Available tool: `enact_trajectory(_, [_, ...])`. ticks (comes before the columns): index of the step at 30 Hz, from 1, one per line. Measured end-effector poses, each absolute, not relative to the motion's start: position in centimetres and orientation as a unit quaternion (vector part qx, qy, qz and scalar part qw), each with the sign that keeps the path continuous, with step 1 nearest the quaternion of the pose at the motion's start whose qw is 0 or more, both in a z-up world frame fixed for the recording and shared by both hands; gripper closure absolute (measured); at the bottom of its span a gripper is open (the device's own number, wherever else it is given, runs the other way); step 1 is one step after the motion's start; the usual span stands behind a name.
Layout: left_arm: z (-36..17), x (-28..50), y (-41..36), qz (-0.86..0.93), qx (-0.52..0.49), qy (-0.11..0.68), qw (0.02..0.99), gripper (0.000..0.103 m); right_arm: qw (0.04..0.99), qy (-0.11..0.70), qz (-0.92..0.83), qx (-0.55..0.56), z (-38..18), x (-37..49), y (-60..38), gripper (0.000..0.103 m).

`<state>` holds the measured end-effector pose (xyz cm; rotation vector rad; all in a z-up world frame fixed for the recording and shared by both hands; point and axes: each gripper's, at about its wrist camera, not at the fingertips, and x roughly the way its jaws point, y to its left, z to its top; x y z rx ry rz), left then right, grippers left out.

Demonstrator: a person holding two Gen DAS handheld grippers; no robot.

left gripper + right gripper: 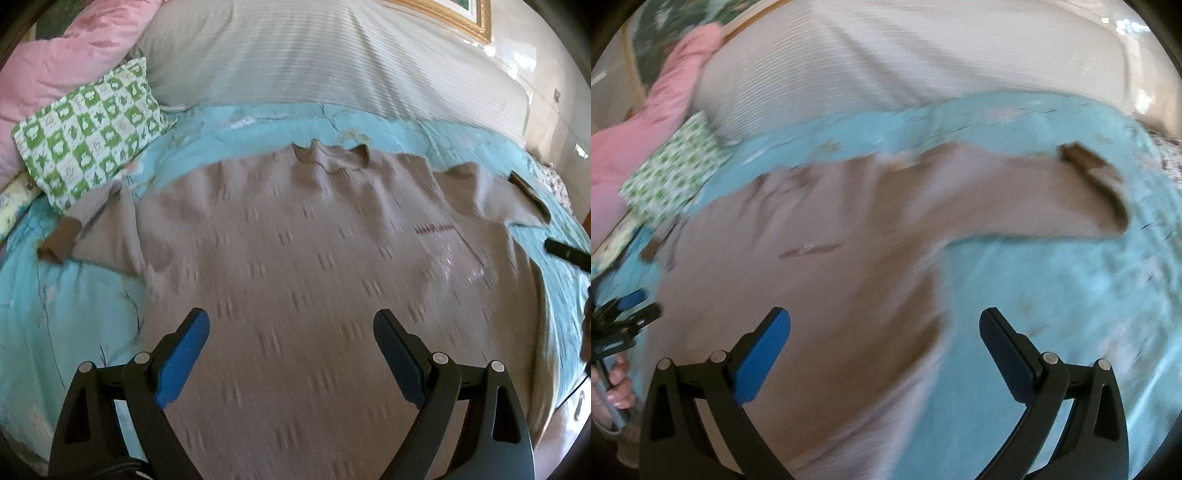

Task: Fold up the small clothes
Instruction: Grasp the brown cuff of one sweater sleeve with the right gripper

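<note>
A taupe knitted sweater (pixel 295 240) lies flat on a light blue quilted bedspread (pixel 55 295), collar away from both tongs. The left tongs (pixel 291 332) gape wide over its lower body, gripping nothing. The right tongs (pixel 884 328) also gape wide, above the sweater's right edge, with 1 brown-cuffed sleeve (pixel 1052 184) ahead. A green-and-white checked pillow (pixel 88 129) sits far left of the left tongs.
</note>
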<state>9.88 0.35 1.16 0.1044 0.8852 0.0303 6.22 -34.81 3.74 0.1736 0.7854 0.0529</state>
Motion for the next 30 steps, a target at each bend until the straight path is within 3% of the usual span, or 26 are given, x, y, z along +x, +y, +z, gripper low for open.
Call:
enact_trajectory(5, [1.5,13.1,1.0,0.029,0.049,0.427,0.902,0.011,0.931,0.355,-0.055,0.061,5.8,10.2,-42.2,0.017])
enact_trajectory(12, [0.1,17.5,2.1,0.044,0.014,0.450,0.892,0.011,0.910,0.386,-0.140,0.063,4.8,17.5,-50.0,0.040])
enact_trajectory(17, [-1.2,19.2,2.4,0.043,0.005,0.462,0.886,0.011,0.892,0.417,-0.167,0.055,2.2,22.0,-53.8,0.044])
enact_trajectory(19, [-1.8,19.6,2.3,0.047,0.014,0.466,0.883,0.011,0.886,0.426,-0.175,0.047,1.5,22.8,-54.8,0.049])
enact_trajectory(22, [-2.6,20.1,2.4,0.050,0.015,0.472,0.880,0.011,0.881,0.434,-0.182,0.050,1.1,23.4,-55.7,0.073])
enact_trajectory(23, [-2.8,20.2,2.6,0.049,0.010,0.474,0.879,0.011,0.882,0.433,-0.180,0.057,1.5,23.3,-56.0,0.089])
enact_trajectory(24, [-2.8,20.2,2.7,0.050,0.007,0.474,0.879,0.011,0.883,0.430,-0.175,0.065,1.7,23.0,-55.7,0.093])
enact_trajectory(30, [-2.2,19.6,3.2,0.043,-0.013,0.466,0.884,0.011,0.910,0.394,-0.090,0.090,4.8,20.8,-49.8,0.093])
